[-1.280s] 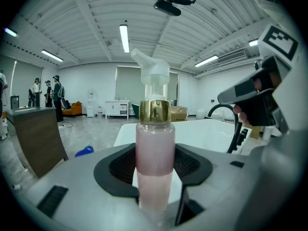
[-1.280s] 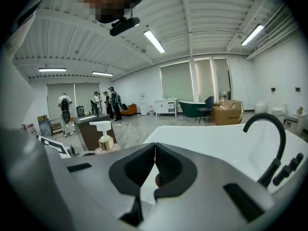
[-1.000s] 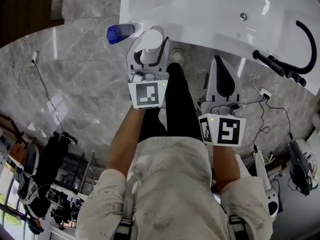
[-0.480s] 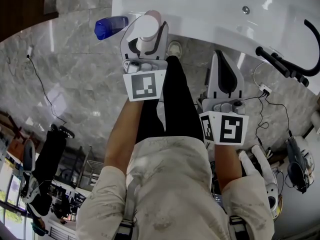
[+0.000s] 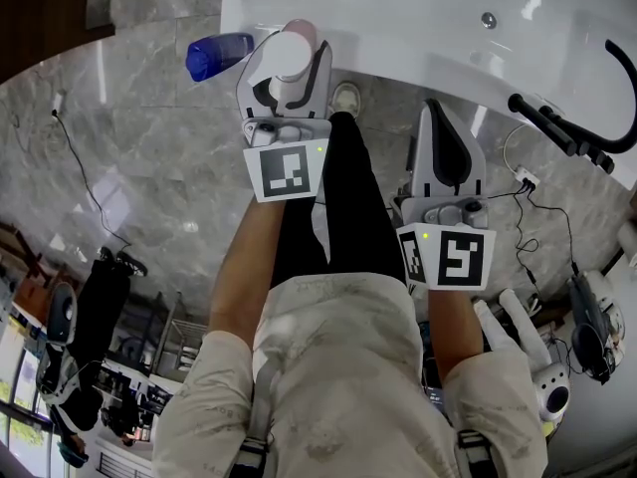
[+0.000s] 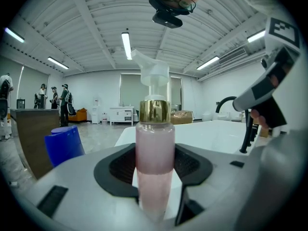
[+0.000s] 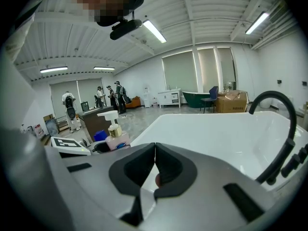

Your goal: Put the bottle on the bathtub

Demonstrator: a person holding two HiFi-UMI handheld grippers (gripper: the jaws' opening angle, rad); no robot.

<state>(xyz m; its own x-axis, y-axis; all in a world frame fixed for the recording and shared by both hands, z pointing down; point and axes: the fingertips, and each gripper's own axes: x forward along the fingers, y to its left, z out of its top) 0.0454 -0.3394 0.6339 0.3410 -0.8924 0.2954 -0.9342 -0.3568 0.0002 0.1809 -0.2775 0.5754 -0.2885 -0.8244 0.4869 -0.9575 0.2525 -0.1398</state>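
Your pink pump bottle (image 6: 155, 158) stands upright in your left claw (image 5: 288, 60), which pinches its body, right at the near edge of the white bathtub (image 5: 418, 18). Your right claw (image 7: 154, 170) is pressed together, holding nothing.

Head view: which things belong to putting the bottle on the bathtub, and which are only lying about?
Job: pink pump bottle, clamped in left gripper; white bathtub.
Lying about: blue container, black tap, floor cables; right gripper, shut and empty.
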